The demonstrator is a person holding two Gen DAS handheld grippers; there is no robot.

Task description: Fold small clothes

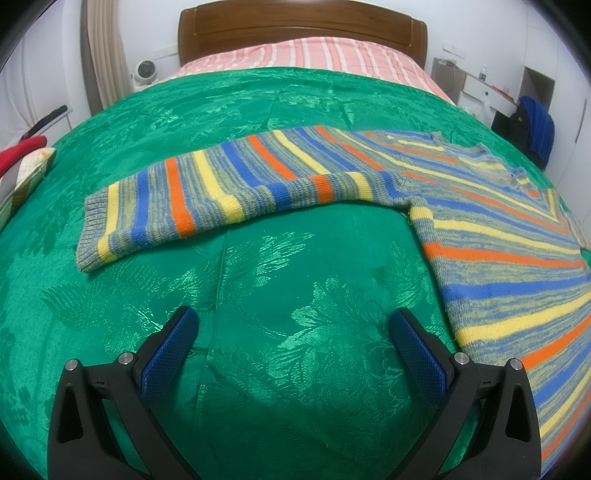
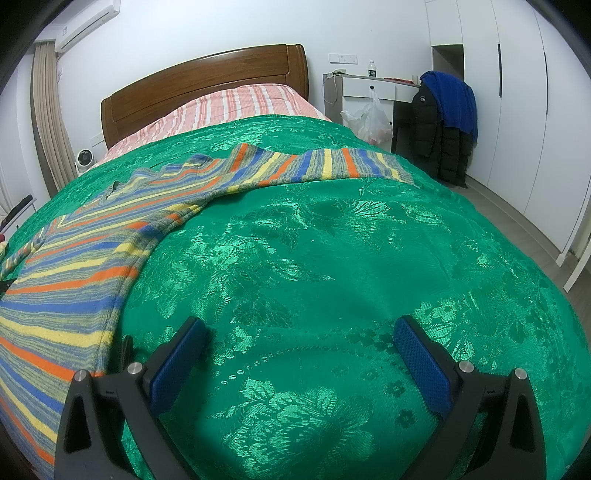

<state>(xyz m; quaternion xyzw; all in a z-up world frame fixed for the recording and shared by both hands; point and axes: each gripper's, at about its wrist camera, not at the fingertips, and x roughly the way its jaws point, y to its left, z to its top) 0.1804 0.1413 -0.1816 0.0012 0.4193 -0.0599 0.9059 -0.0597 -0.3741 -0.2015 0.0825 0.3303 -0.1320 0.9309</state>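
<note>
The bed fills both views, covered by a shiny green spread with a woven leaf pattern; a pink striped sheet shows beyond the spread, up against the wooden headboard. The striped sweater lies flat on the spread, front up, near the middle of the bed: blue, yellow, orange and grey bands. One sleeve stretches straight out from the body across the spread, its grey cuff at the far tip; the other sleeve runs out the opposite way, towards the bed's far side edge.

Beside the bed, past the headboard end, stands a white desk with a bottle on top and a plastic bag hanging from it; what the bag holds cannot be made out. A black jacket with a blue garment over it hangs next to the desk.

The left gripper hovers over bare spread just beside the sweater's side edge, fingers spread wide, nothing between them. The right gripper hangs over the spread on the sweater's other side, fingers likewise wide apart and empty
</note>
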